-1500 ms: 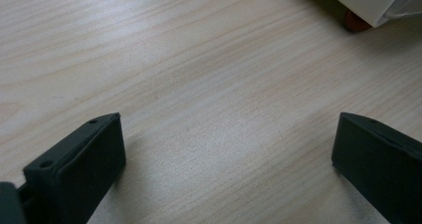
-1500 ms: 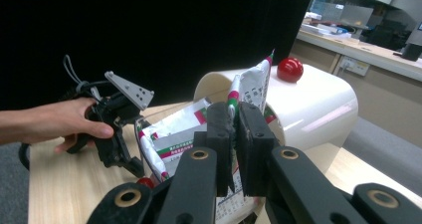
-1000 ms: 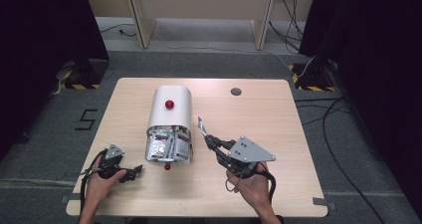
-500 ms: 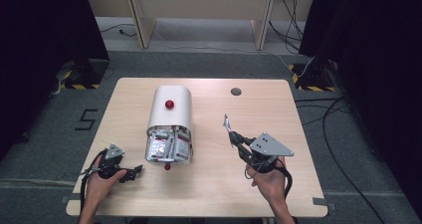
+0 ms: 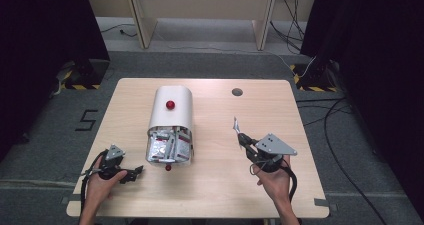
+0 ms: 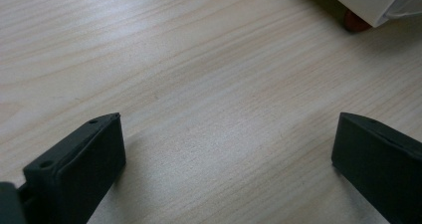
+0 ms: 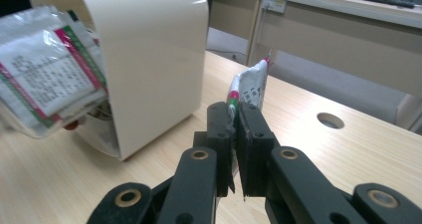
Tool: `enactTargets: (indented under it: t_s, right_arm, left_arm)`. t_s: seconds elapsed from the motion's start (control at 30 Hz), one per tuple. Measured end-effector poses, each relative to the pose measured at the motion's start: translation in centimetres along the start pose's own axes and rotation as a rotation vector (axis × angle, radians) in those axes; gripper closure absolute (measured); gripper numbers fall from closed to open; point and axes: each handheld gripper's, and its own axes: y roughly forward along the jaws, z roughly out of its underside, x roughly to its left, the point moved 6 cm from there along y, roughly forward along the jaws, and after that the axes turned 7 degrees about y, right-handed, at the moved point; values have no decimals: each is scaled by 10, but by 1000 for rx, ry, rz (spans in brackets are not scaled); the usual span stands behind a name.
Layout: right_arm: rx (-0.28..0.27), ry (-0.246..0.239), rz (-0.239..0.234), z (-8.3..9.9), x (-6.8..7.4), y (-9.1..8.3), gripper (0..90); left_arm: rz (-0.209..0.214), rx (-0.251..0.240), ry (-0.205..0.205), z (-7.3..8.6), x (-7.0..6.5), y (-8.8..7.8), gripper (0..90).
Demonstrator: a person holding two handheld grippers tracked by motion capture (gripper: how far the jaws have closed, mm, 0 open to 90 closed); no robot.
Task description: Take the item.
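One sachet (image 7: 249,87), pinched at its lower edge in the shut right claw (image 7: 235,134), long axis upright, top end up, above the worktop (image 5: 300,120) right of the white dispenser (image 5: 171,110). Left claw (image 6: 224,149): jaws wide apart, holding nothing.

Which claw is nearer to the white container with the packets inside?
Left. The left claw rests on the table just left of the white container's open end; the right claw, shut on a packet, is farther off to its right.
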Motion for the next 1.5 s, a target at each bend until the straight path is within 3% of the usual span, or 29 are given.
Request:
enactTargets:
  t_s: [0.33, 0.87, 1.27, 1.5]
  right_arm:
    - [36, 24, 42, 14, -17, 9, 858]
    - [82, 41, 49, 32, -27, 24, 858]
    - [121, 41, 26, 44, -22, 39, 858]
    - [165, 18, -10, 58, -8, 61, 858]
  left_arm:
    - [0, 0, 0, 0, 0, 0, 0]
    - [0, 0, 0, 0, 0, 0, 0]
    - [0, 0, 0, 0, 0, 0, 0]
    - [0, 0, 0, 0, 0, 0, 0]
